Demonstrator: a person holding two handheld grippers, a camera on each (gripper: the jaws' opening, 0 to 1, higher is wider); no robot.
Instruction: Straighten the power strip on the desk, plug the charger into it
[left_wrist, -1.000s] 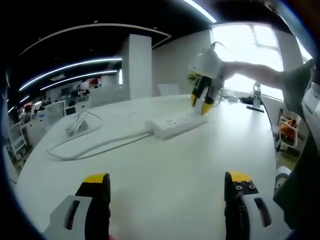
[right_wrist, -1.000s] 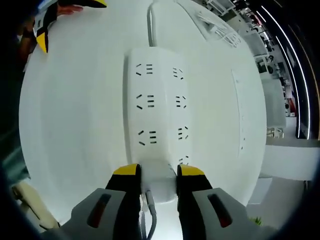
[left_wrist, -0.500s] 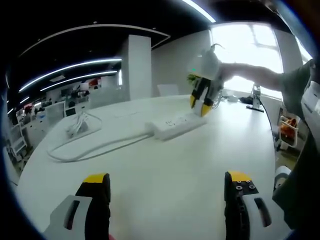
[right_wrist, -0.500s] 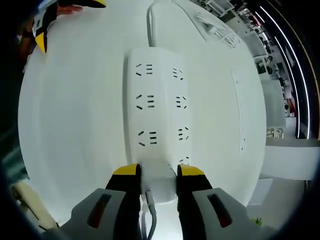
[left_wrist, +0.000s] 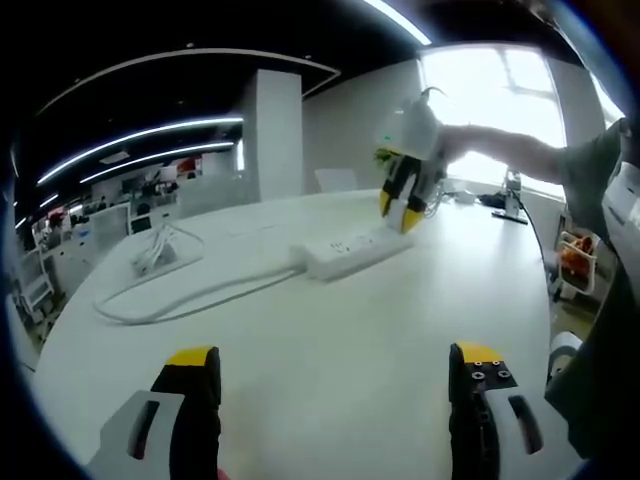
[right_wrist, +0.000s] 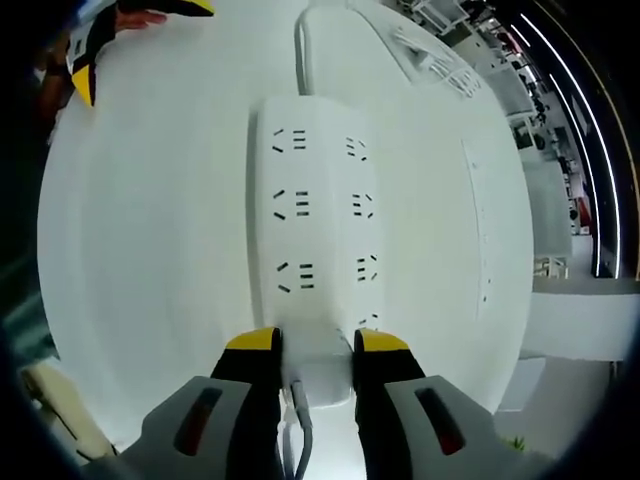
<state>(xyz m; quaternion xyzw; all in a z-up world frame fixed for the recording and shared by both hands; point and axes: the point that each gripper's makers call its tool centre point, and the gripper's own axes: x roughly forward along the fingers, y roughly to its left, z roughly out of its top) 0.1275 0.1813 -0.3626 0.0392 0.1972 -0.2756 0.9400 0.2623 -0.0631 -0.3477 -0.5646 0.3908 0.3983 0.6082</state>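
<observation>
We've got the right gripper (right_wrist: 310, 345) clamped on the near end of the power strip (right_wrist: 312, 225), which runs straight away from its jaws along the desk (right_wrist: 150, 250), so we'd call this the straightening step. The left gripper (left_wrist: 330, 385) hangs wide open, empty. Next we'd fetch the charger (left_wrist: 152, 250), probably that blurry white lump past the cord (left_wrist: 190, 292)

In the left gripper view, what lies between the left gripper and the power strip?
Only bare white desk separates the left gripper from the power strip in that view; the strip's cable curves off to the side.
</observation>
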